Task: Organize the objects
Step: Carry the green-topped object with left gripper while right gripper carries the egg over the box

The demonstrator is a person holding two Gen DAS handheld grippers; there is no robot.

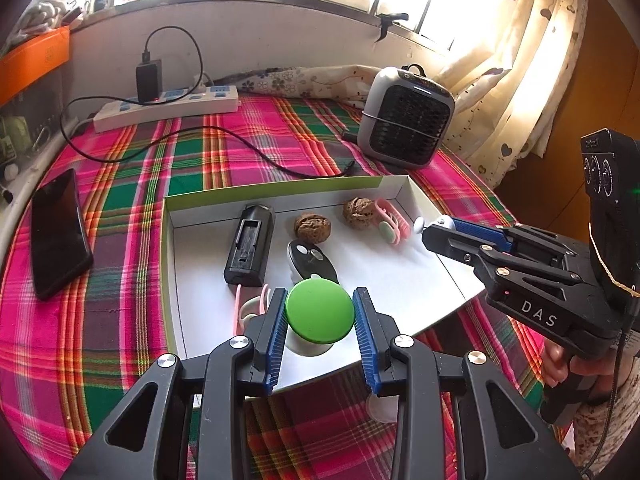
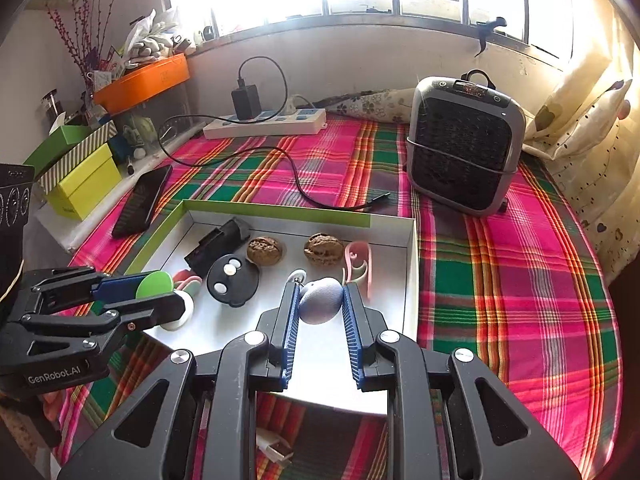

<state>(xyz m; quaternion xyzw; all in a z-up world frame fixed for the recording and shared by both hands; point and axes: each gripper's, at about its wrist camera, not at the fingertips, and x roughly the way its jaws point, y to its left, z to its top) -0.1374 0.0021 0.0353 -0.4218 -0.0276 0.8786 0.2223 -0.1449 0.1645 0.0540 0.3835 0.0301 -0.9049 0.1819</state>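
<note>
Both claws are over the shallow white box point(image 1: 416, 190) that lies on the plaid-covered tabletop point(image 1: 120, 208), each with something pinched between its blue pads. The left claw point(image 1: 320, 312) is closed on a round green-topped object point(image 1: 320, 310) with a white base, held at the near edge of the box, just above or on the floor; I cannot tell which. The right claw point(image 2: 320, 300) is closed on a pale bluish rounded object point(image 2: 321, 300) near the right wall of the box, beside a pink clip point(image 2: 358, 264).

Already in the box are a black rectangular holder point(image 1: 250, 246), a black oval remote point(image 1: 312, 260), two walnuts point(image 1: 313, 228) and another pink clip point(image 1: 250, 304) close to the green piece.

If the step is setting these two pieces down, I judge it best to lower each until its base meets the floor of the box, then part the pads slowly so nothing rolls. The bluish one looks rounded and may wander; placing it against the wall or the clip would steady it. The left piece should be put clear of the clip lying beside it.
</note>
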